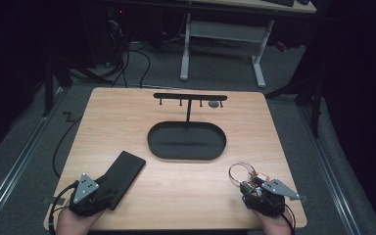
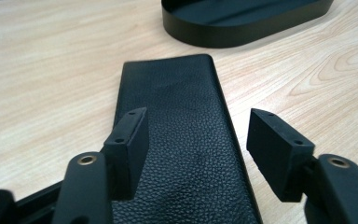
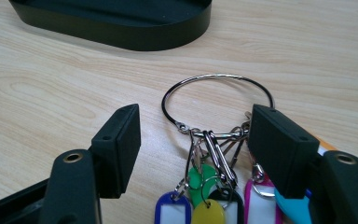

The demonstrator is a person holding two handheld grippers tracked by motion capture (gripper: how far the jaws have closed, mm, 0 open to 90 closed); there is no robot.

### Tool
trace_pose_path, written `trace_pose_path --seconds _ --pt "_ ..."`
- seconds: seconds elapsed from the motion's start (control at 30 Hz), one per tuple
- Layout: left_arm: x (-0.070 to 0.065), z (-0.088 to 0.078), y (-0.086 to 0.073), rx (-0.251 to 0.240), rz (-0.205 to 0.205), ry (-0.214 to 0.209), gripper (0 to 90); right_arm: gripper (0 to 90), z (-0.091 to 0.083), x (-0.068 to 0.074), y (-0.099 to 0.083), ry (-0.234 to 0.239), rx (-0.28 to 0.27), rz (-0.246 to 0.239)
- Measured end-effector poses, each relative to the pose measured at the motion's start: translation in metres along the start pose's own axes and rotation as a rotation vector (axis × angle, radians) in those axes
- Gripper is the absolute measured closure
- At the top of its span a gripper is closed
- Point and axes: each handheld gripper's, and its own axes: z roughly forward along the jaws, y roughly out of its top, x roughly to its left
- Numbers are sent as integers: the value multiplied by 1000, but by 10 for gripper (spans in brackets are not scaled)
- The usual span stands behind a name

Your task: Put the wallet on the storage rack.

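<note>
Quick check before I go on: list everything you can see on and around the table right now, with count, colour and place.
Wallet: one, black leather, flat at the table's near left, under the left gripper's open jaws.
Key ring: one, silver, with tags in several colours, near right.
Tray: one, black oval, table centre.
Hook stand: one, black T-bar, rising from the tray's far side.
Table: one, light wood.
Desk: one, white-legged, on the floor beyond.
Left gripper: black, open.
Right gripper: black, open around the key ring.
</note>
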Motion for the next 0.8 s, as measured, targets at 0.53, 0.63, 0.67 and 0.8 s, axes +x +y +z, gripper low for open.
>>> trace_pose_path --seconds 0.53,0.63,0.67,0.8 --pt "4 2 0 53 41 -75 317 362 8 5 1 25 -21 -29" --pt "6 0 0 58 31 -90 306 355 11 6 2 38 -5 -34" --pt "6 0 0 58 25 -93 297 353 11 6 1 41 6 -35" --pt "5 0 0 65 40 -70 270 345 11 6 1 49 6 -37"
